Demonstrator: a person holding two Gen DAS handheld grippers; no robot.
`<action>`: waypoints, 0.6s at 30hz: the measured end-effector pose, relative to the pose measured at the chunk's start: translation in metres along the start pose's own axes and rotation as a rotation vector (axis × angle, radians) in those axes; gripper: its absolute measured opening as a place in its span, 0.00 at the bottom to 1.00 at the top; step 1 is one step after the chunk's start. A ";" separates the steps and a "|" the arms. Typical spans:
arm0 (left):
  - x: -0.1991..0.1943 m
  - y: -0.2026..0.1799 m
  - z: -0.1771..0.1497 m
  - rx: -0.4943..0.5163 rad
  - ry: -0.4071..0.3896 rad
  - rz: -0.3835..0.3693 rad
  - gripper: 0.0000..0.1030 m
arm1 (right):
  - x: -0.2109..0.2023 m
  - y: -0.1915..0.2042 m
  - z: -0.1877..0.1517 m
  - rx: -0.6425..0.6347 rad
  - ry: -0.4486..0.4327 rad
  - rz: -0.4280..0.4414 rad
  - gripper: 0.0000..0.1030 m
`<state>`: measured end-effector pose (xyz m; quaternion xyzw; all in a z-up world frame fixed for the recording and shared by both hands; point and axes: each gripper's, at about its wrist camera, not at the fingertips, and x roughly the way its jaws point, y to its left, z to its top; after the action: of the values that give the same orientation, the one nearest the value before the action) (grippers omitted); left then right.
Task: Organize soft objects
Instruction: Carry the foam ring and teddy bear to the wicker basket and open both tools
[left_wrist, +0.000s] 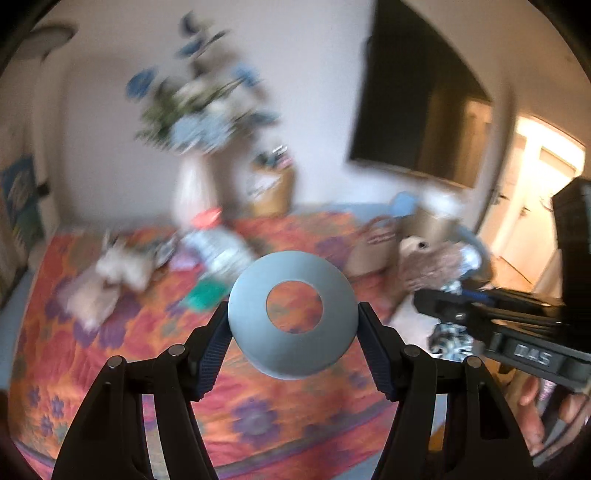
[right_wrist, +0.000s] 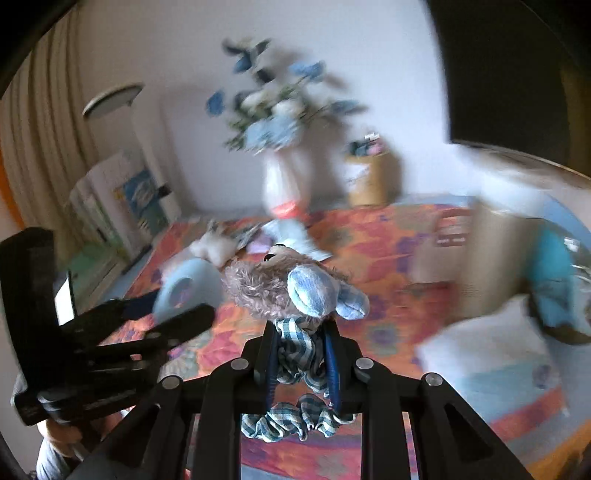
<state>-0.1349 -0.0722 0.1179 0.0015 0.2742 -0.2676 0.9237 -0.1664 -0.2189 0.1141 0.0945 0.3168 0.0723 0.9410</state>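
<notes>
The left hand-held gripper (left_wrist: 293, 345) is clamped on a grey-blue ring (left_wrist: 293, 314), a flat disc with a round hole, its ribbed pads (left_wrist: 212, 350) pressing the ring's two edges and holding it up over the bed (left_wrist: 110, 369). The right hand-held gripper (right_wrist: 301, 363) has its jaws drawn close together on a plush mouse (right_wrist: 291, 291), pinching the checked blue-and-white cloth below its head; a frill of the same cloth hangs out under the fingers (right_wrist: 334, 373). The mouse has shaggy grey-brown fur, pale blue ears and a dark eye, and it sits raised above the bedspread, which is orange and pink with purple flowers. From the left side the mouse (left_wrist: 428, 266) shows at the right, at the tip of the other tool (left_wrist: 447, 312), and a hand (left_wrist: 535, 413) grips that tool lower down. Farther back on the bed lie a white plush animal (left_wrist: 123, 264), a clear bag with striped contents (left_wrist: 221, 249) and a green thing (left_wrist: 207, 295), all too blurred for detail. Against the wall stand a pale vase with blue and white flowers (left_wrist: 195, 107) and, just beside it, a wicker basket (left_wrist: 273, 190). A dark screen (left_wrist: 417, 110) hangs on the wall to the right. A paper bag (right_wrist: 447, 243) stands on the bed's right side, and a turquoise cushion (right_wrist: 550, 280) lies beyond it.
</notes>
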 end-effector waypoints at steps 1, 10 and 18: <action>-0.001 -0.010 0.004 0.015 -0.004 -0.014 0.62 | -0.008 -0.009 0.000 0.019 -0.004 -0.007 0.20; 0.043 -0.121 -0.004 0.143 0.142 -0.206 0.62 | -0.089 -0.135 -0.022 0.335 -0.051 -0.147 0.20; 0.065 -0.212 0.008 0.256 0.206 -0.391 0.62 | -0.164 -0.228 -0.048 0.539 -0.180 -0.310 0.20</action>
<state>-0.1897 -0.2869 0.1226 0.0928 0.3260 -0.4722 0.8138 -0.3074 -0.4664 0.1213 0.2970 0.2508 -0.1670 0.9061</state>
